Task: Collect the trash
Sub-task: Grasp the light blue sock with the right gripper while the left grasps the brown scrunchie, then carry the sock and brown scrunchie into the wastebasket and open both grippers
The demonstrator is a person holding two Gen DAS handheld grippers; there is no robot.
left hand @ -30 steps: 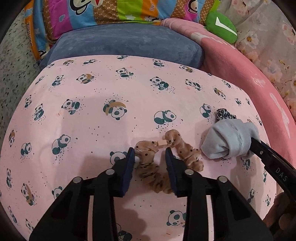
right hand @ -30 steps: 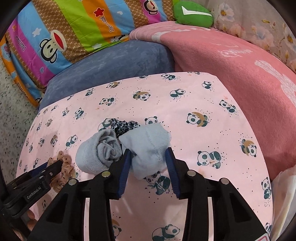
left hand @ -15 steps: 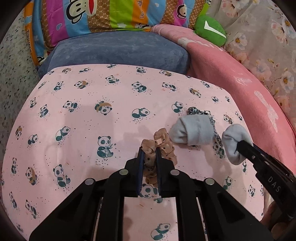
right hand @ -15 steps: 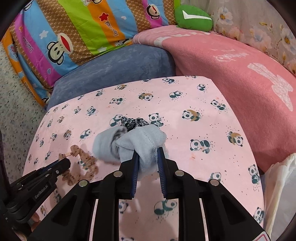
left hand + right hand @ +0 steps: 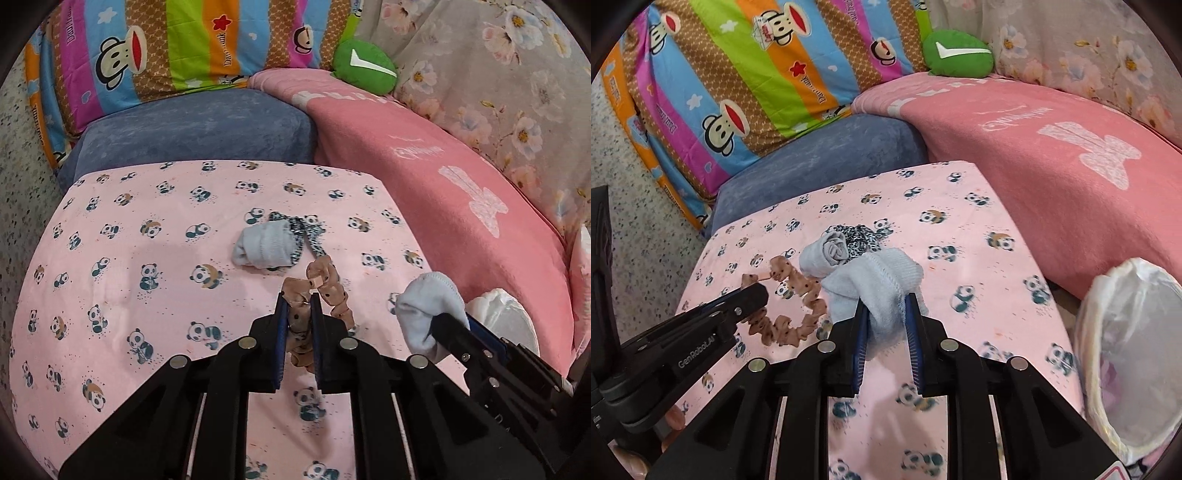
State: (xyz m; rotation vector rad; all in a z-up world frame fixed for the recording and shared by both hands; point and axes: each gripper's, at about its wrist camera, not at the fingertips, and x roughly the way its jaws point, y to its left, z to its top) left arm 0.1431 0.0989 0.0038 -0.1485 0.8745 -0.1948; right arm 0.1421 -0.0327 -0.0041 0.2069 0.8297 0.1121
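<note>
I had the left gripper (image 5: 298, 301) clamped on the tan dotted scrunchie (image 5: 325, 284), its loop hanging off the blue pads above the panda-print sheet (image 5: 129, 258) that covered the table; on that gripper's side, in the right wrist view, I could read "GenRobot.AI" in white letters. My right gripper (image 5: 886, 301) was pinched shut on a pale blue sock (image 5: 875, 284), held just above the sheet and near the bin lined with a white plastic bag (image 5: 1137, 332) at the table's right edge. A second rolled grey-blue sock (image 5: 264, 245) lay on the sheet, touching a black-and-white patterned scrunchie (image 5: 308, 230) beside it. Behind the table sat a blue cushion (image 5: 199, 129) and a striped monkey-print quilt (image 5: 166, 48) with cursive wording that I could not read for sure. The pink blanket (image 5: 424, 166) on the right bore pale cursive lettering too faint to make out, and a green plush (image 5: 364, 66) rested above it
</note>
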